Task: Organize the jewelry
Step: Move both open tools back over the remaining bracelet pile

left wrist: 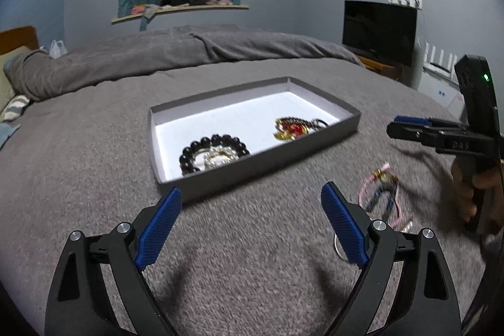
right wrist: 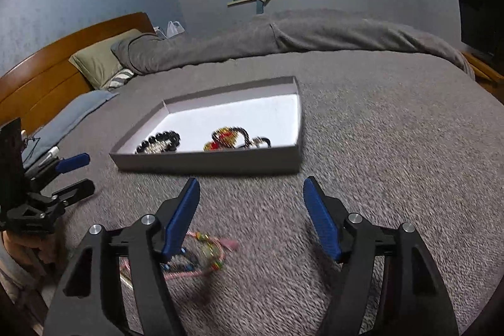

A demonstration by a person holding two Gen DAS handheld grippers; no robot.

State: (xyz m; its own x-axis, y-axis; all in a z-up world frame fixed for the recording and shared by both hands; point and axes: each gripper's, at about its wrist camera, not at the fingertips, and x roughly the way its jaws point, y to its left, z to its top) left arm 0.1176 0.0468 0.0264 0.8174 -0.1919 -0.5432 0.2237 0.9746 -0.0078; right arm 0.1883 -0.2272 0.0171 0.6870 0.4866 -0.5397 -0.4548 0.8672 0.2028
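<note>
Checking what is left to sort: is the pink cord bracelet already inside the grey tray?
No, the pink cord bracelet lies on the grey blanket outside the grey tray, near its front right corner.

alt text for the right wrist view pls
The open right gripper hovers empty over a grey bedspread, with a pink cord bracelet lying loose near its left finger. Ahead, a shallow grey tray holds a black bead bracelet and a red-and-gold piece.
</note>
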